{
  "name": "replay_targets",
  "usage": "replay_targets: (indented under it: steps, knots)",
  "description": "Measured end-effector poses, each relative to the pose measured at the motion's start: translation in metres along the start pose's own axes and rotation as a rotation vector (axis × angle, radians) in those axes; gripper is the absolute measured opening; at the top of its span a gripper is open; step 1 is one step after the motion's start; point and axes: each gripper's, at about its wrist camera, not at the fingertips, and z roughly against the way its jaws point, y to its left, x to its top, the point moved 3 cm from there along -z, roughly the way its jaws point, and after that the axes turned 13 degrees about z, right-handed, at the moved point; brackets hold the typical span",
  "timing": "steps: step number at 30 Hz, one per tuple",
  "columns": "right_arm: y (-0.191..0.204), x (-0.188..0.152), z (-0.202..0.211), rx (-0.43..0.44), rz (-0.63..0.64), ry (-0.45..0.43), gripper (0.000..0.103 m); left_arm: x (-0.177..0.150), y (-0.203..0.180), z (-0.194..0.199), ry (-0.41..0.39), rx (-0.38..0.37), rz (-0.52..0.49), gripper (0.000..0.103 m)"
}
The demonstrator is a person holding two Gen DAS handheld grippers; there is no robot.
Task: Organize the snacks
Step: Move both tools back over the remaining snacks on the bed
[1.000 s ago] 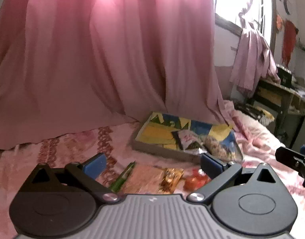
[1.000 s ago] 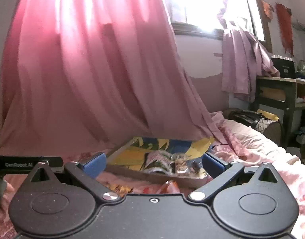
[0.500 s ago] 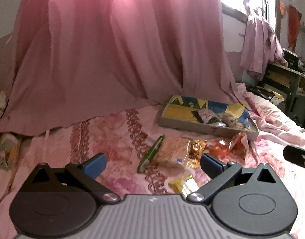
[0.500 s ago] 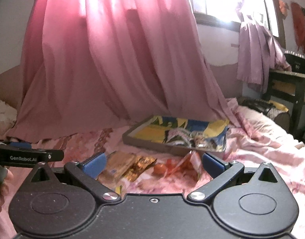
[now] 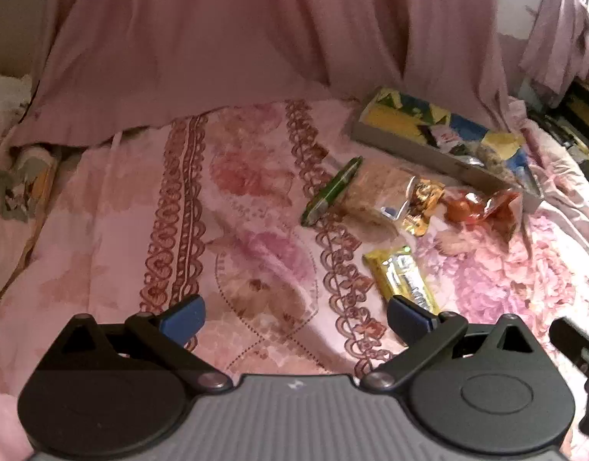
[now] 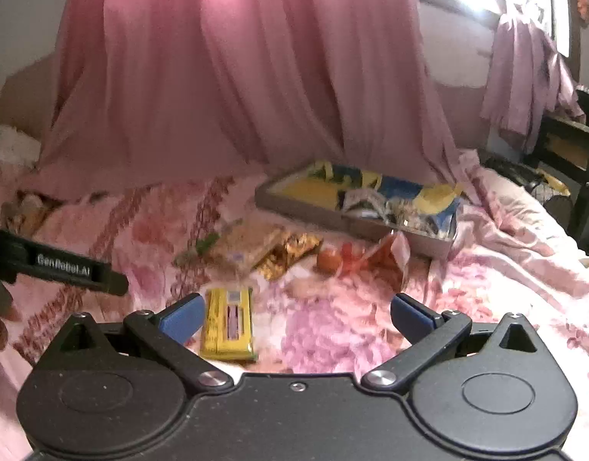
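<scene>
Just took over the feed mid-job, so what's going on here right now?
A person holds two grippers above a pink floral bedspread, sorting snacks. Both the left gripper and right gripper are open and empty. A shallow tray at the back already holds a few packets. Loose on the bed lie a yellow bar, a green packet, a clear biscuit pack, a gold wrapper and an orange-red bag.

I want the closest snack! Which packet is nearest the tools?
The yellow packet, lying alone on the bedspread; the other snacks sit farther off, toward the tray.
</scene>
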Motion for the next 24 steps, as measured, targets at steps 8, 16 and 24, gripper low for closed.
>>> replay_targets:
  steps: [8, 16, 24]
  knots:
    - [0.009, -0.008, -0.024, 0.039, 0.012, 0.123, 0.102, 0.001, 0.004, -0.013, 0.070, 0.035, 0.022, 0.103]
    - [0.012, -0.013, -0.036, 0.082, -0.010, 0.189, 0.102, 0.005, -0.004, -0.032, 0.155, 0.128, -0.089, 0.103]
    - [0.015, -0.018, -0.055, 0.115, -0.039, 0.256, 0.102, 0.021, 0.001, -0.061, 0.252, 0.162, -0.072, 0.102]
